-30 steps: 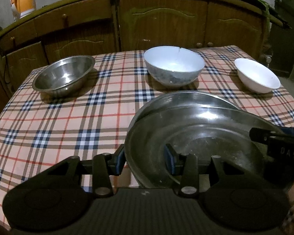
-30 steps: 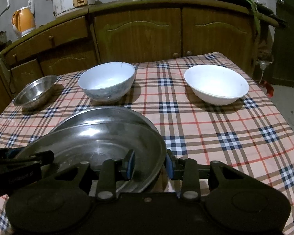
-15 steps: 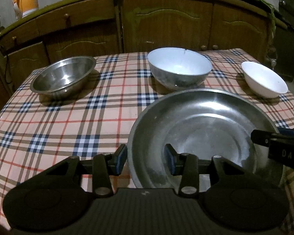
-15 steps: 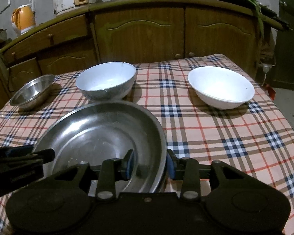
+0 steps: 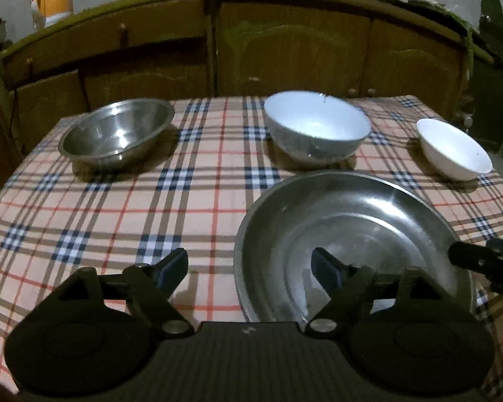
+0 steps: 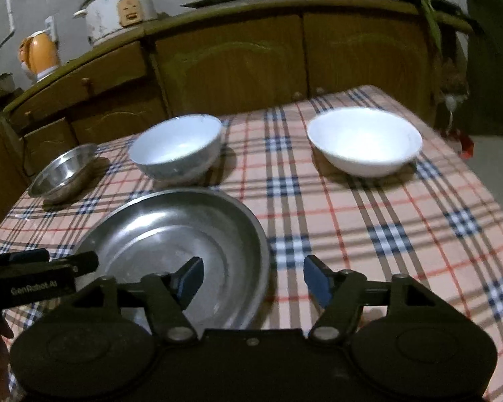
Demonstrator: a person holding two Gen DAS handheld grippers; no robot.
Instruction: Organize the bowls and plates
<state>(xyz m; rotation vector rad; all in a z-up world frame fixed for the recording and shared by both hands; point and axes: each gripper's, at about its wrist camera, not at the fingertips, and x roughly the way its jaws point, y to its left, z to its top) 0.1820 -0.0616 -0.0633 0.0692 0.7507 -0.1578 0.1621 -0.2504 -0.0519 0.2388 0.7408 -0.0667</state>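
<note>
A wide steel plate (image 5: 348, 238) lies flat on the checked cloth of the desk (image 5: 124, 207), close to its near edge; the left tongs (image 5: 249, 269) have just been opening and now stand released, their blue pads spread to either side of the plate's left rim without pressing it; the right tongs (image 6: 253, 276) have likewise just been opening and stand released, straddling the plate's right rim (image 6: 261, 251) with clear gaps on both sides; each tool's tip shows at the margin of the other's view. Along the far edge of the desk three bowls stand in a row, well apart from one another: a steel bowl (image 5: 117, 132) toward the far left corner, a pale bowl (image 5: 317, 125) at the middle just beyond the plate, and a white bowl (image 5: 454, 149) toward the far right corner; all three sit upright. Behind the desk runs a wooden cabinet (image 6: 238, 63); on its top stand a rice cooker (image 6: 119, 10) and an orange kettle (image 6: 38, 53).
</note>
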